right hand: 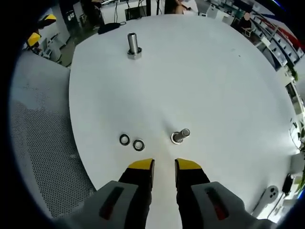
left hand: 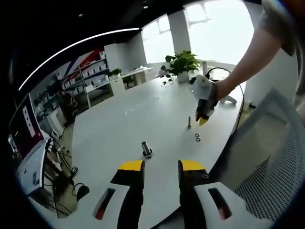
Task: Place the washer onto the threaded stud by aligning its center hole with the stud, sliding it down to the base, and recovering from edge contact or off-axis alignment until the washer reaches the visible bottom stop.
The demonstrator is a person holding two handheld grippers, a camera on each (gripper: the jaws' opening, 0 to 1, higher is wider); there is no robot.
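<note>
Two small washers [right hand: 124,139] [right hand: 138,144] lie flat on the white table [right hand: 200,76], side by side, just ahead and left of my right gripper [right hand: 164,166]. It is open with nothing between its yellow tips. A short threaded stud [right hand: 180,136] stands just ahead of its right jaw. A second, larger stud [right hand: 133,46] stands at the far side. In the left gripper view, my left gripper [left hand: 162,167] is open and empty, with that larger stud [left hand: 146,150] close ahead. The right gripper [left hand: 205,117], held by a hand, hovers over the small stud [left hand: 189,122] and the washers [left hand: 197,138].
A grey mesh chair [right hand: 38,143] sits against the table's edge, also seen beside my left gripper [left hand: 271,157]. A potted plant [left hand: 183,62] stands at the table's far end. A white device with a cable [right hand: 270,193] lies near the table's edge.
</note>
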